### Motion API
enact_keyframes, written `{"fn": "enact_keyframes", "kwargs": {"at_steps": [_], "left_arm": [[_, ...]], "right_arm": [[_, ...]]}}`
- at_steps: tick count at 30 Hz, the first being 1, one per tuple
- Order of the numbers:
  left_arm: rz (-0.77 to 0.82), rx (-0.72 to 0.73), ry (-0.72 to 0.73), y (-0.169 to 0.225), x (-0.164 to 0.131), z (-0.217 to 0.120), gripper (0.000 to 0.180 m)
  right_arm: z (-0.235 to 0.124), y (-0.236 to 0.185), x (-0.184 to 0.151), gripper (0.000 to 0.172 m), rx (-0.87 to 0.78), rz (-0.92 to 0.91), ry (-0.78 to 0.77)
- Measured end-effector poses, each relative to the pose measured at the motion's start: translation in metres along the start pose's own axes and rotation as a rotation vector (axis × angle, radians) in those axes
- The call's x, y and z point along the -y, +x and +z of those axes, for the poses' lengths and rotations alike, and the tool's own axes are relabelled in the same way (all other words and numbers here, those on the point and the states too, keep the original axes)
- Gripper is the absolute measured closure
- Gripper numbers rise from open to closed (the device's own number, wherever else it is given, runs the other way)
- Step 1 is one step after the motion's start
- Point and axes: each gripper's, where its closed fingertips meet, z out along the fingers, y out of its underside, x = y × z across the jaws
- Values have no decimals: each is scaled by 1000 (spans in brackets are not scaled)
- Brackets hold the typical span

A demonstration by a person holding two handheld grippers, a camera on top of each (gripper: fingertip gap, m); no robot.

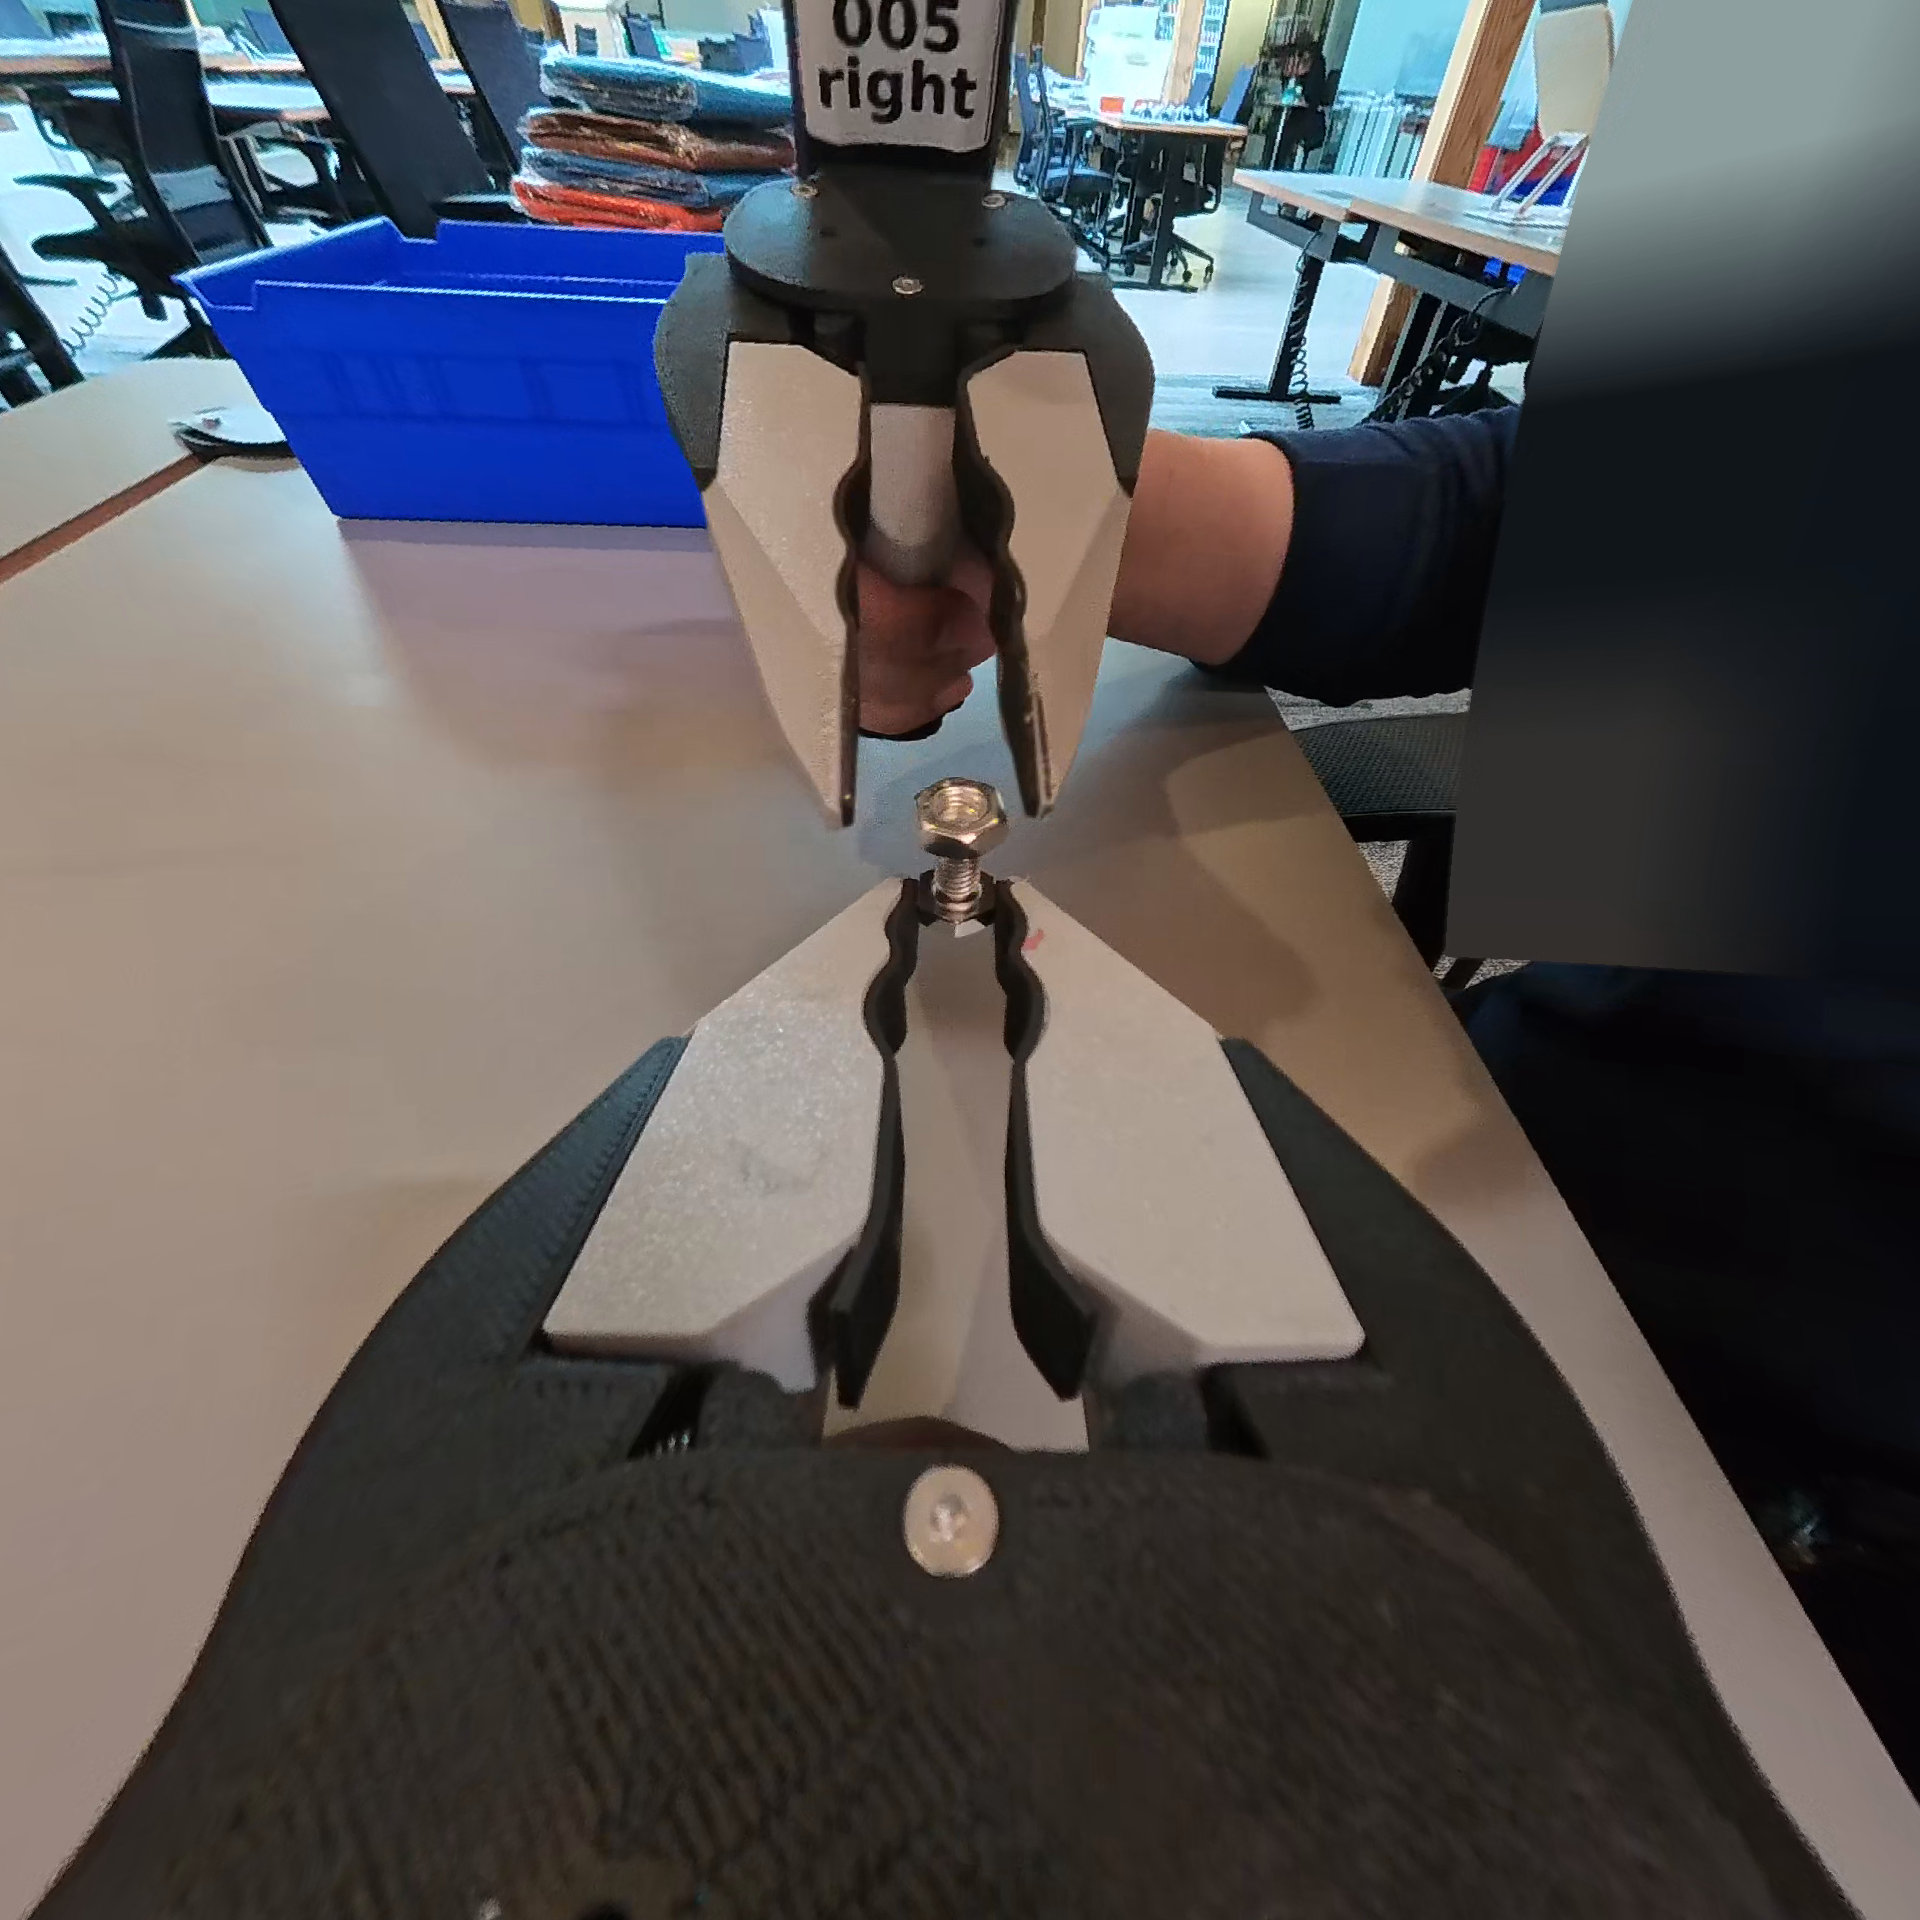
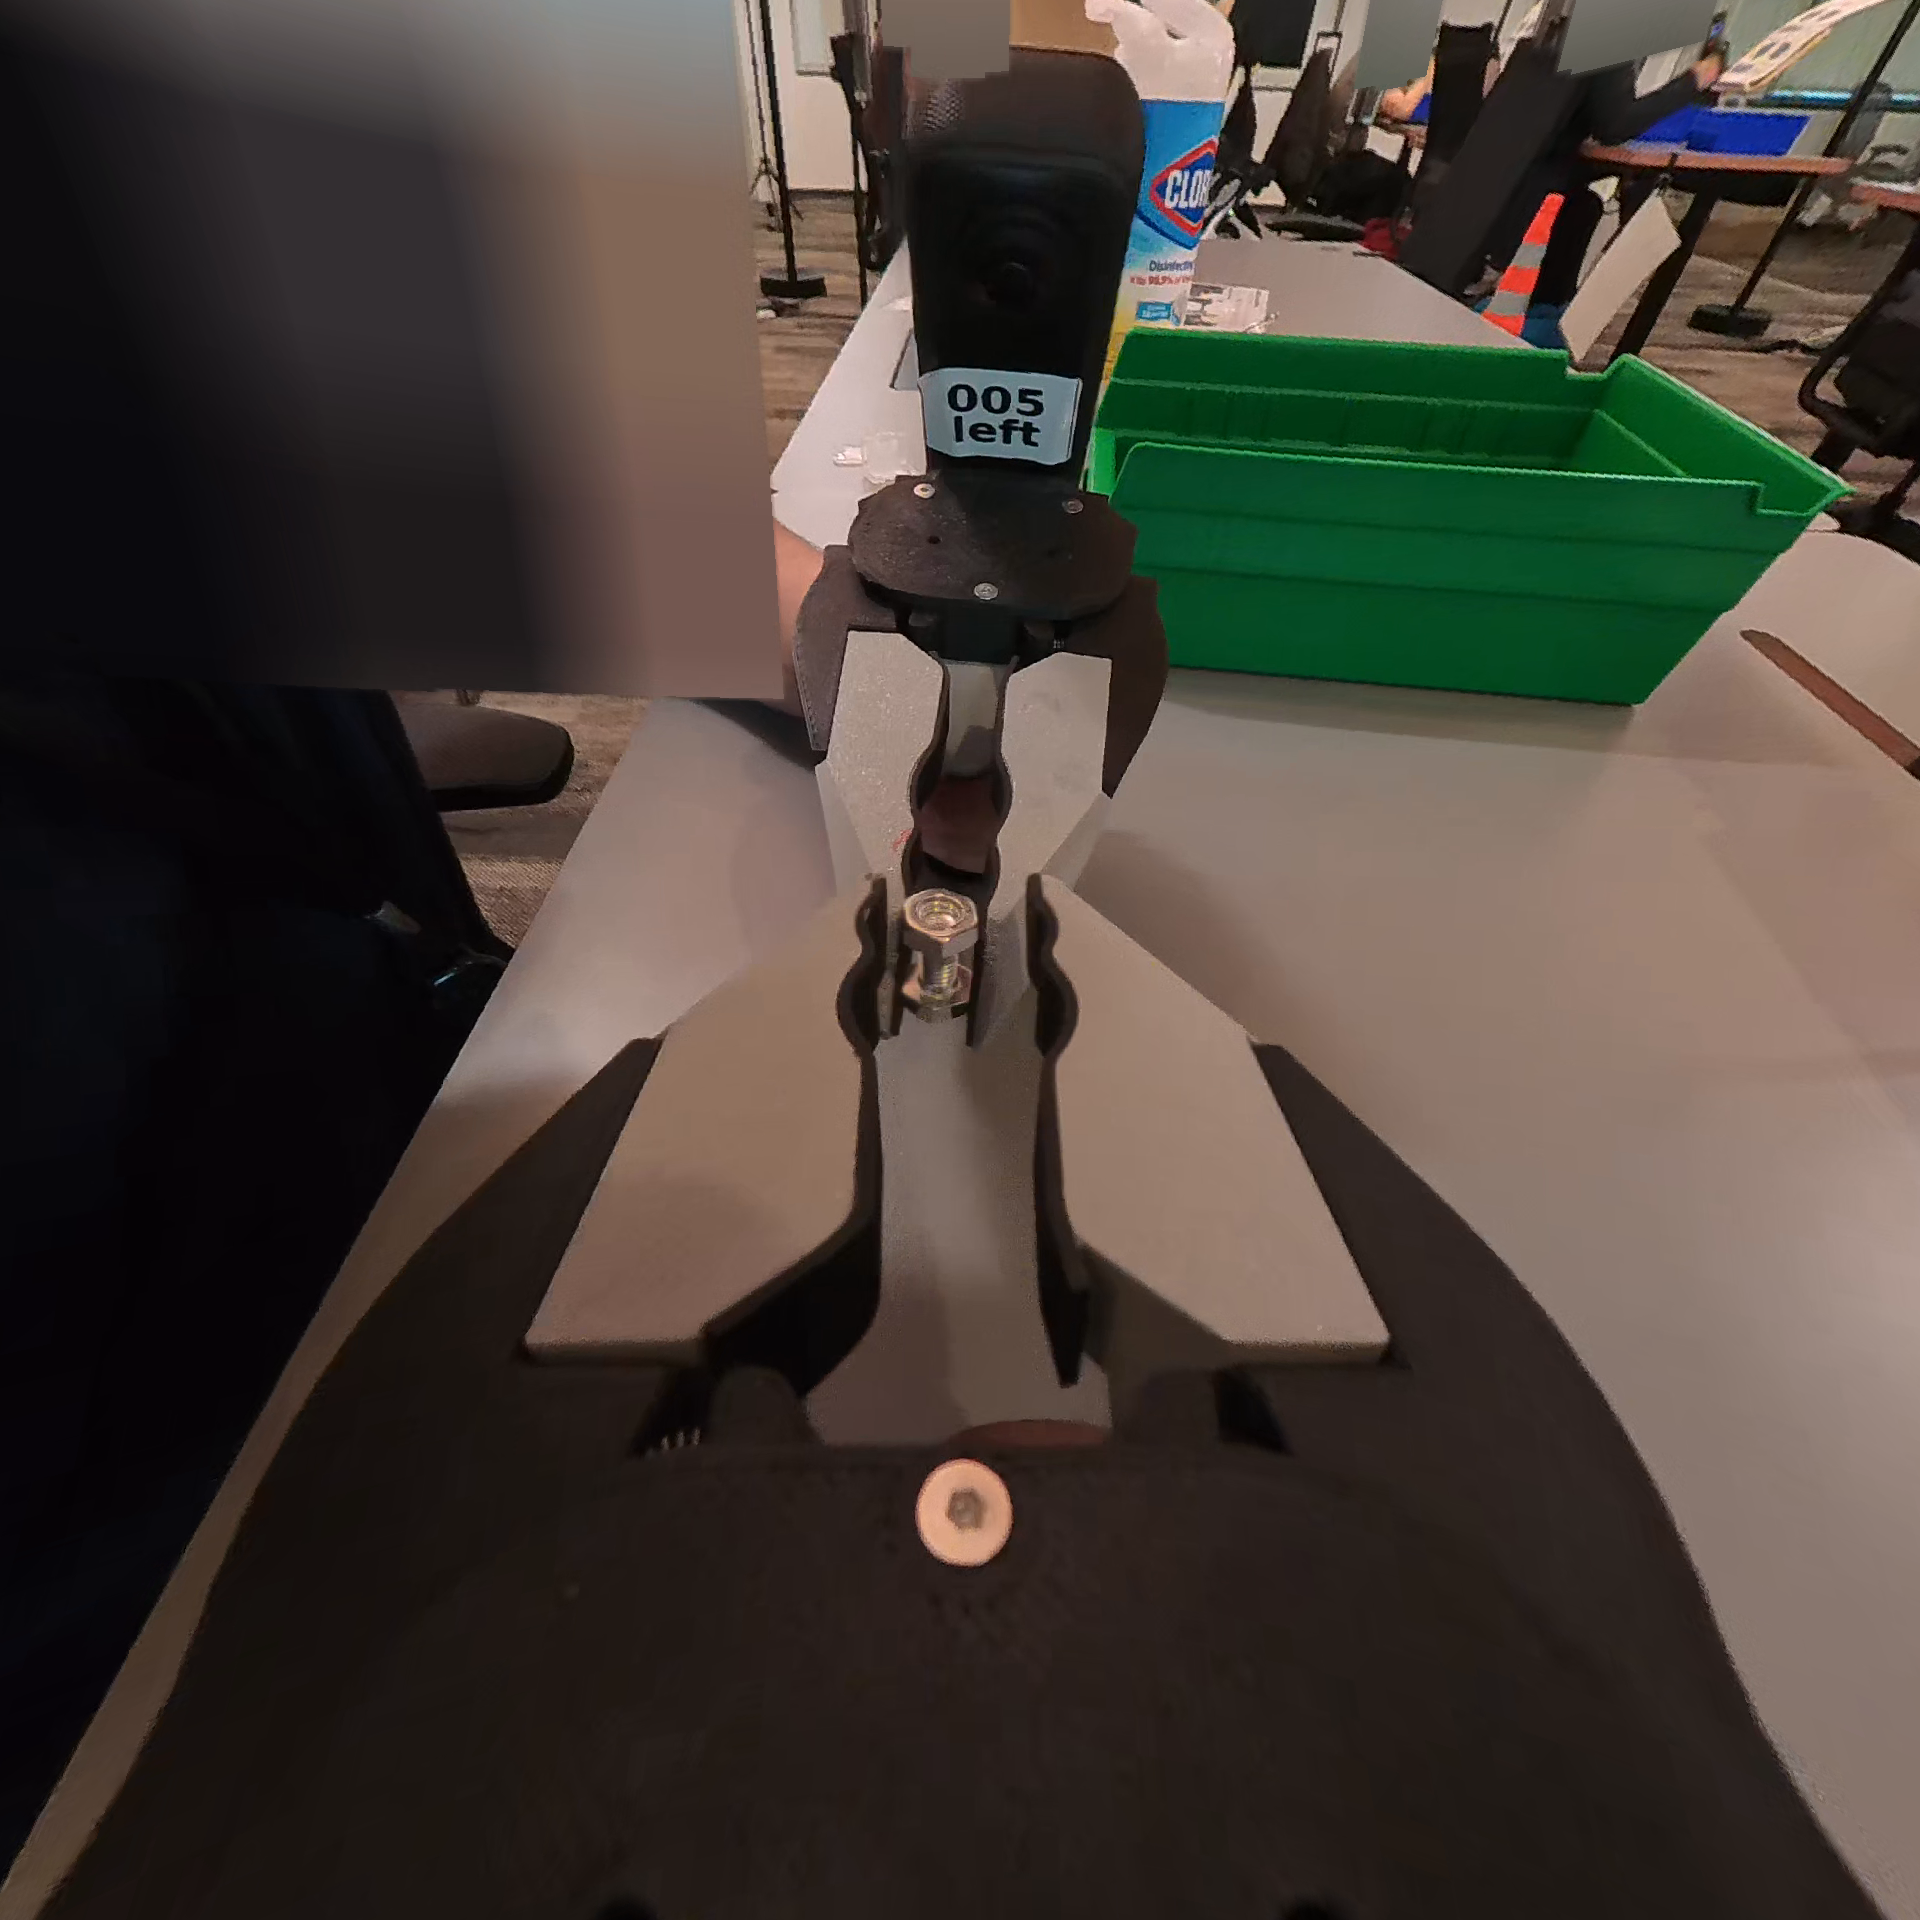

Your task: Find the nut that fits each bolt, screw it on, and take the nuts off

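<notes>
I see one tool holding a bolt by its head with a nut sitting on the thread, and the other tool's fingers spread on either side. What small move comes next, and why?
Probably the right gripper should close its fingers on the nut for another twist. Its fingers stand open, clear of the nut on both sides, while the left gripper clamps the bolt by its head, with bare thread showing below the nut.

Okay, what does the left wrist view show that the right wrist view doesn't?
Only the left wrist view shows the blue bin and the hand holding the right gripper. Only the right wrist view shows the green bin and spray bottle. Both show the left gripper clamping the bolt by its head, nut on top, right gripper open around it.
</notes>
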Motion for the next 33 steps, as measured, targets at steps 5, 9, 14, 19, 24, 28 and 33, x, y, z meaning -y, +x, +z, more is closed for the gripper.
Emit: {"fn": "enact_keyframes", "kwargs": {"at_steps": [5, 9, 14, 19, 24, 28, 33], "left_arm": [[4, 1, -2, 0, 0, 0, 168], [4, -2, -3, 1, 0, 1, 168], [1, 11, -4, -1, 0, 0, 168], [-12, 71, -29, -10, -4, 1, 168], [-44, 133, -66, -20, -10, 1, 168], [-58, 143, -74, -23, -11, 0, 168], [-50, 118, -64, -19, -10, 1, 168]], "right_arm": [[0, -3, 1, 162, 7, -28, -4], [5, -5, -5, 158, 16, -15, -34], [6, -2, -6, 161, -14, -13, -29], [5, 8, -10, 161, -146, 45, -3], [6, 20, -16, 161, -371, 98, 18], [6, 24, -17, 161, -486, 87, 12], [-2, 16, -7, 154, -371, 57, 42]]}}
